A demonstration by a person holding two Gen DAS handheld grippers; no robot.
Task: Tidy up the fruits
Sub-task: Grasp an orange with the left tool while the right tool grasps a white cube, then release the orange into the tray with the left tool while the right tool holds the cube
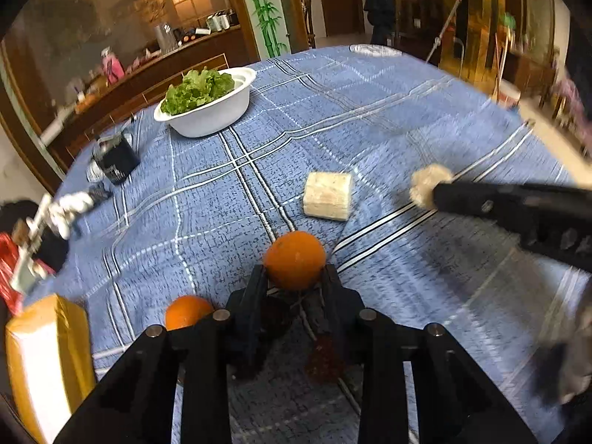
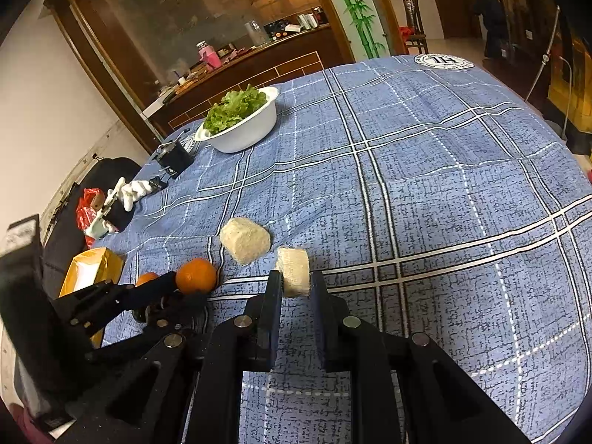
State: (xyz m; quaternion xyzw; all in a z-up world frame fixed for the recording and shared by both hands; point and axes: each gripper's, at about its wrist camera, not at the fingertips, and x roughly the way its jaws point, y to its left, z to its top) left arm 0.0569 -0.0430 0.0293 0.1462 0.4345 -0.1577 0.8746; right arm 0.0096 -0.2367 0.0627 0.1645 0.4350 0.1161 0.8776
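Note:
In the left wrist view my left gripper [image 1: 295,277] is shut on an orange [image 1: 295,259], one finger on each side, low over the blue checked tablecloth [image 1: 370,118]. A second orange [image 1: 187,310] lies just to its left. My right gripper [image 2: 295,283] is shut on a pale beige round slice [image 2: 294,272]. From the left wrist view that gripper [image 1: 436,194] comes in from the right with the slice [image 1: 429,185] at its tip. A larger pale chunk [image 2: 245,239] lies on the cloth between the two grippers. The left gripper [image 2: 174,290] and its orange [image 2: 196,275] appear at lower left in the right wrist view.
A white bowl [image 1: 222,111] of green lettuce stands at the far left of the table. A small black box [image 1: 116,159] and white gloves [image 1: 70,207] lie near the left edge. A yellow open box [image 1: 44,351] sits at the near left corner.

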